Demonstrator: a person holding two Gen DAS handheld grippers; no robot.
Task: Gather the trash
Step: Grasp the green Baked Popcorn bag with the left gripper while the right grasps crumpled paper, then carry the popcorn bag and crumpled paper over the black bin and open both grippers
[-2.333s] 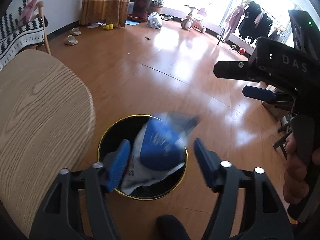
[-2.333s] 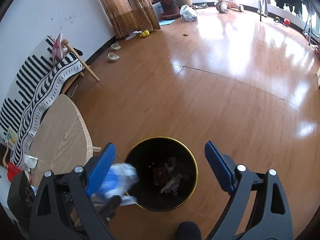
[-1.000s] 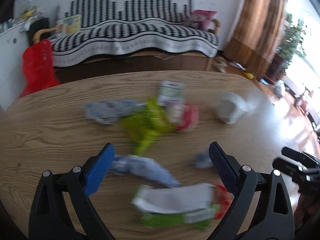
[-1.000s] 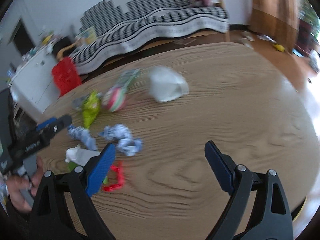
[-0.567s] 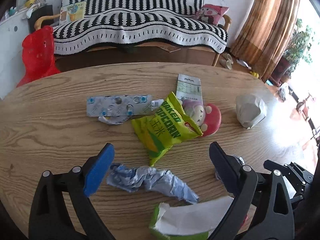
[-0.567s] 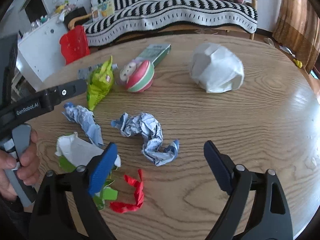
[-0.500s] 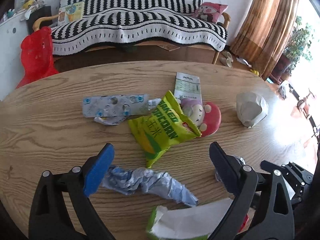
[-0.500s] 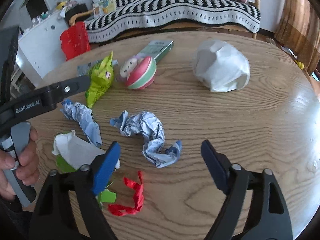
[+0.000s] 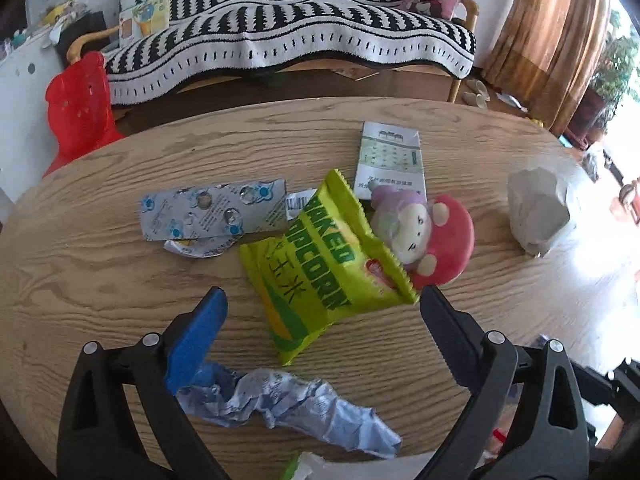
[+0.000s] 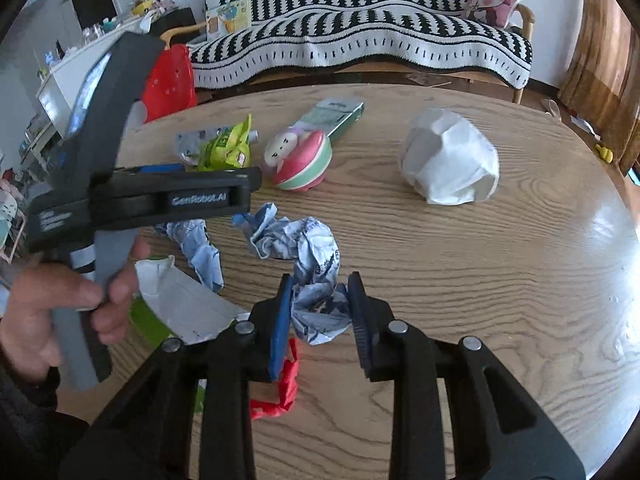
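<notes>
A: Right, the right gripper [image 10: 318, 308] has just been closing, and its pads are pressing on the near end of the crumpled blue-white wrapper [image 10: 308, 256]. That wad is lying on the wooden table [image 10: 500, 280], on the near side of the pink round toy [image 10: 302, 164].

B: And the left gripper [image 9: 320, 308]?

A: Its tongs are standing wide apart, holding nothing, hovering just short of the green popcorn bag [image 9: 320, 268], which is leaning against the toy. A second twisted wrapper [image 9: 288, 404] is lying nearer than the bag, under the left blue pad.

B: Risks from here?

A: The pinch is catching only the wrapper's tail, so the far lobe is likely dangling on lift; it could unfurl and slip out. The red scrap [image 10: 284, 392] is sitting right under the right gripper and may snag and ride along, then drop. On the left side, closing on the bag could shove the toy, or catch it too. The white crumpled paper [image 10: 450, 168], well to the right of the toy, is lying untouched.
</notes>
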